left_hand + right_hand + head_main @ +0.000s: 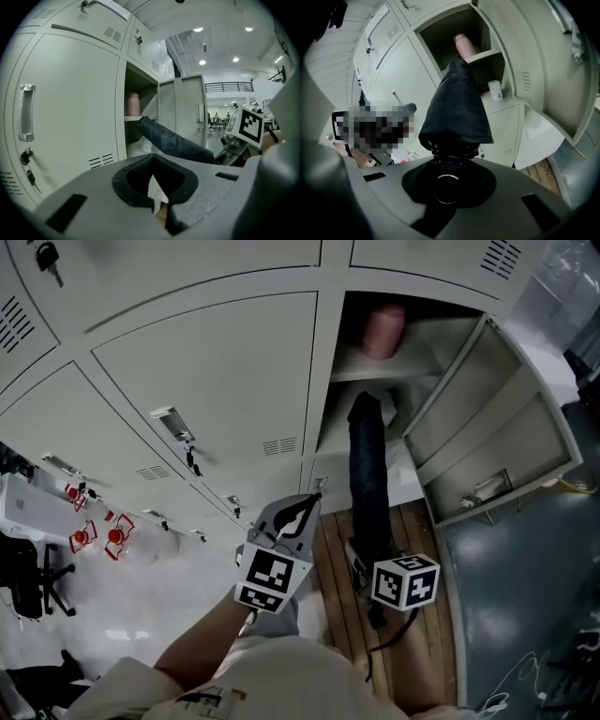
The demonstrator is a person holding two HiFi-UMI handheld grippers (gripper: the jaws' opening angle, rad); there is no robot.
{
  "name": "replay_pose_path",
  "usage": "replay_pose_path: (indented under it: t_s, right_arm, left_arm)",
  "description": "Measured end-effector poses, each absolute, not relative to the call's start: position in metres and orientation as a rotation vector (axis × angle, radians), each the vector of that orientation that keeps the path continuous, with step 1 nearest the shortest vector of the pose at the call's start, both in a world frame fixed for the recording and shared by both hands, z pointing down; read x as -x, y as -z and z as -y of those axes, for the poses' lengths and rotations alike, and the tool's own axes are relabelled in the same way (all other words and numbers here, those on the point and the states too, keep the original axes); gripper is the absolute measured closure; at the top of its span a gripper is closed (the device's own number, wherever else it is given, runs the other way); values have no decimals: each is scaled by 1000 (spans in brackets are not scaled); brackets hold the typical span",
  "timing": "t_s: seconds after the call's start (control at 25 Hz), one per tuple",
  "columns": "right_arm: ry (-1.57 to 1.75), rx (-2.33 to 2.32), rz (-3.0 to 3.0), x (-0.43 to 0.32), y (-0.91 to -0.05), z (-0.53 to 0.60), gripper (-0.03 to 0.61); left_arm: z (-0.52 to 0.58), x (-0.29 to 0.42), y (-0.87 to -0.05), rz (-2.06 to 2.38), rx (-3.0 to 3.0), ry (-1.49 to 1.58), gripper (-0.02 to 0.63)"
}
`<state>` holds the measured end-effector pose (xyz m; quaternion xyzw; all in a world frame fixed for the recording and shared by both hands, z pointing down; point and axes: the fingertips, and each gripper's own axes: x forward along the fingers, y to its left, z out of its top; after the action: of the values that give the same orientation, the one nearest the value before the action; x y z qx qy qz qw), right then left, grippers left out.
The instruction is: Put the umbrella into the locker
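Note:
The black folded umbrella (368, 474) points up and away from me toward the open locker (417, 395). Its far tip sits at the mouth of the compartment just under the inner shelf. My right gripper (364, 566) is shut on the umbrella's handle end, and in the right gripper view the umbrella (457, 108) rises straight out of the right gripper (450, 164). My left gripper (302, 512) hangs left of the umbrella, in front of a closed locker door. It is shut and holds nothing. The left gripper view shows the left gripper (157, 197) below the umbrella (178, 143).
A pink bottle (382, 329) stands on the locker's upper shelf. A small white item (495, 90) lies in the lower compartment. The locker door (497, 427) swings out to the right. Closed lockers (206, 381) with handles and keys fill the left. A wooden strip (422, 531) runs beneath.

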<state>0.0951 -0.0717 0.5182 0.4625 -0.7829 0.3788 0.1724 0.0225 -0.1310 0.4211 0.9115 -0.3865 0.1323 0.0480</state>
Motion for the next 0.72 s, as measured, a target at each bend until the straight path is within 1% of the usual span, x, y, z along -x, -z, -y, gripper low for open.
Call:
replay_pose_path:
  t_s: [0.32, 0.72]
  right_arm:
    - [-1154, -1293, 2133, -92, -547, 111, 523]
    - [-1223, -1316, 2089, -84, -558, 172, 523]
  left_arm:
    - [173, -22, -441, 1120, -2759, -449, 607]
    - [214, -24, -449, 1033, -2771, -473, 607]
